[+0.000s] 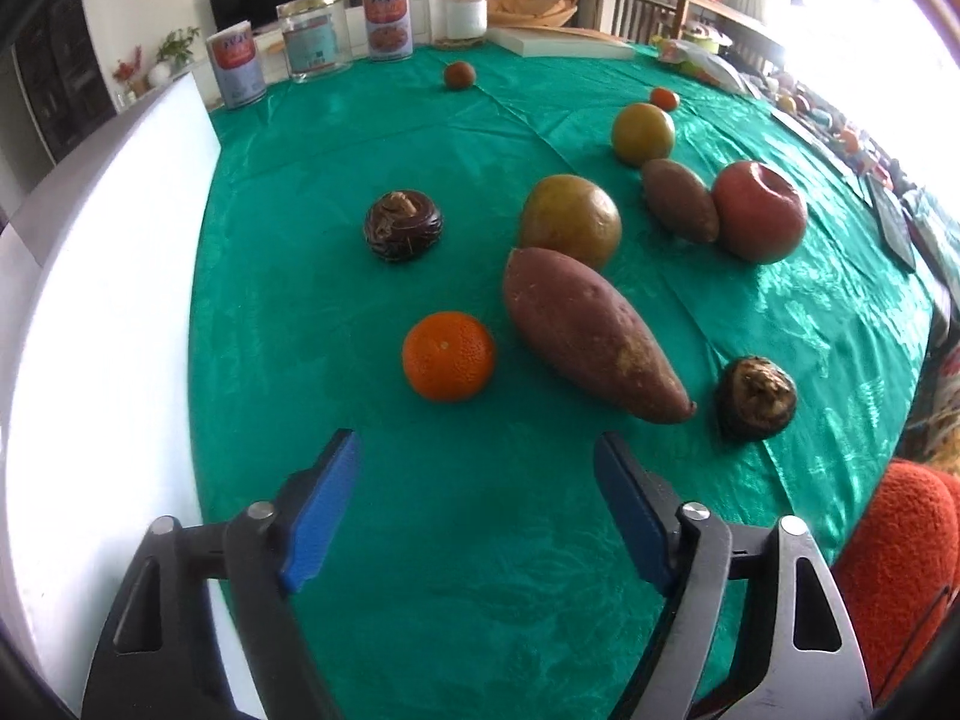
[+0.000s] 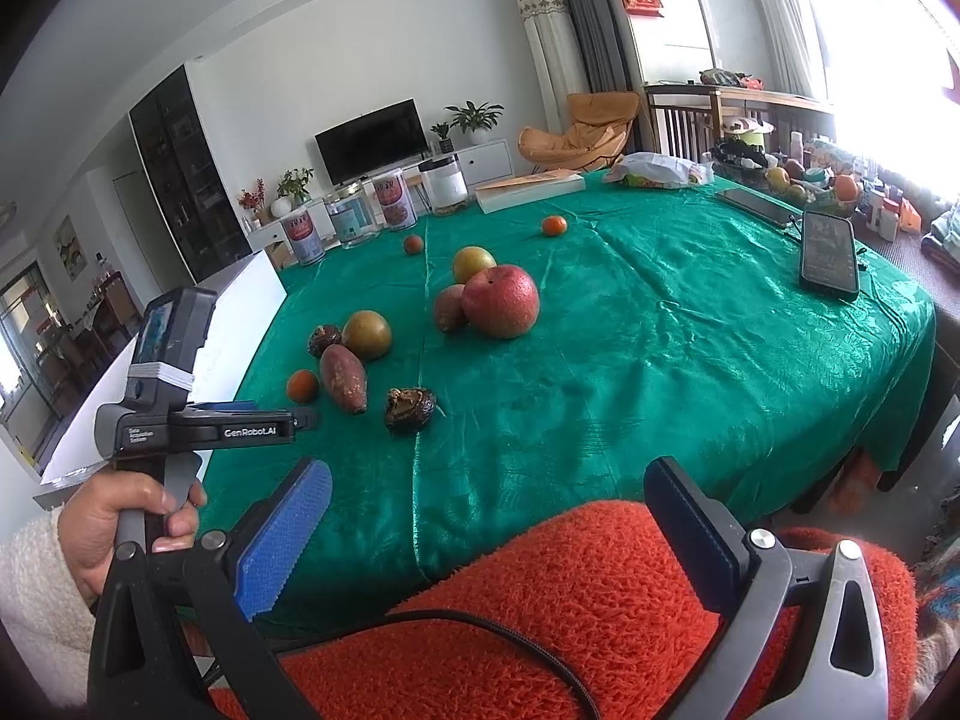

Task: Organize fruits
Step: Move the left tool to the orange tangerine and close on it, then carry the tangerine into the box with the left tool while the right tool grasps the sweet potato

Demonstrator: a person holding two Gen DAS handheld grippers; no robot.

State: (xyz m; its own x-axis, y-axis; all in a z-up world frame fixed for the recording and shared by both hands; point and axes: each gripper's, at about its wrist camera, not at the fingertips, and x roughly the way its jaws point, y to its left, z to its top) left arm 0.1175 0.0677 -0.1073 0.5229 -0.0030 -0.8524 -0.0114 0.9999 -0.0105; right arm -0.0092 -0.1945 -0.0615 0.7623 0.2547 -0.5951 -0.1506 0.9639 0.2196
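Nearest you on the green table [image 1: 372, 540] lie a small orange [image 1: 449, 356], a long reddish sweet potato [image 1: 591, 336] lying slantwise, and a dark shrivelled fruit [image 1: 757, 399] to its right. Farther off sit another dark fruit [image 1: 403, 226], a yellow-green pear [image 1: 570, 221], and a red apple [image 1: 759, 220] touching a smaller brown tuber [image 1: 679, 200]

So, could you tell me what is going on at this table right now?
A person holds a two-finger gripper in each hand over a green tablecloth strewn with produce. Both the left gripper and the right gripper are open and hold nothing. The left one points at a small orange and a long sweet potato; a red apple sits farther back. The right gripper hangs over the person's orange-clad lap, short of the table. Nothing looks sorted yet.
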